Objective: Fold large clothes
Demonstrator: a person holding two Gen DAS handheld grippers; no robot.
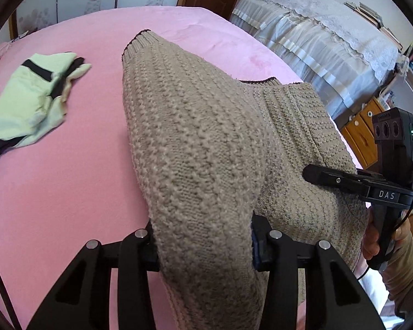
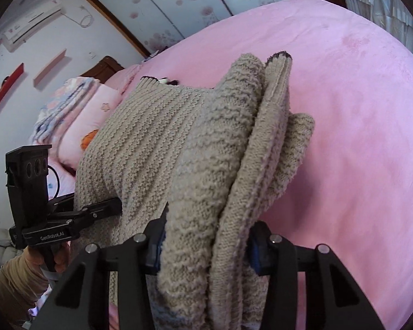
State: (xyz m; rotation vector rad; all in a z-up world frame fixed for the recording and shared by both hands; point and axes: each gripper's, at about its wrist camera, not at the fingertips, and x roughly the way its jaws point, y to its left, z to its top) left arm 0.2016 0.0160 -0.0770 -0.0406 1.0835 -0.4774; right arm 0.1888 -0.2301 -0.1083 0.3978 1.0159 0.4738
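Note:
A beige knitted sweater [image 1: 195,143] with dark trim hangs folded over the pink bed [image 1: 68,192]. My left gripper [image 1: 203,250] is shut on one thick fold of it at the near edge. My right gripper [image 2: 206,250] is shut on several bunched layers of the same sweater [image 2: 206,165]. In the left wrist view the right gripper [image 1: 311,174] reaches in from the right onto the knit. In the right wrist view the left gripper [image 2: 115,206] reaches in from the left. The fingertips are buried in the fabric.
A folded pale green garment with black bands [image 1: 33,96] lies on the bed to the left. Pillows and a quilt [image 2: 77,121] sit at the bed's head. A lace-covered bed [image 1: 316,41] and wooden drawers [image 1: 363,134] stand on the right.

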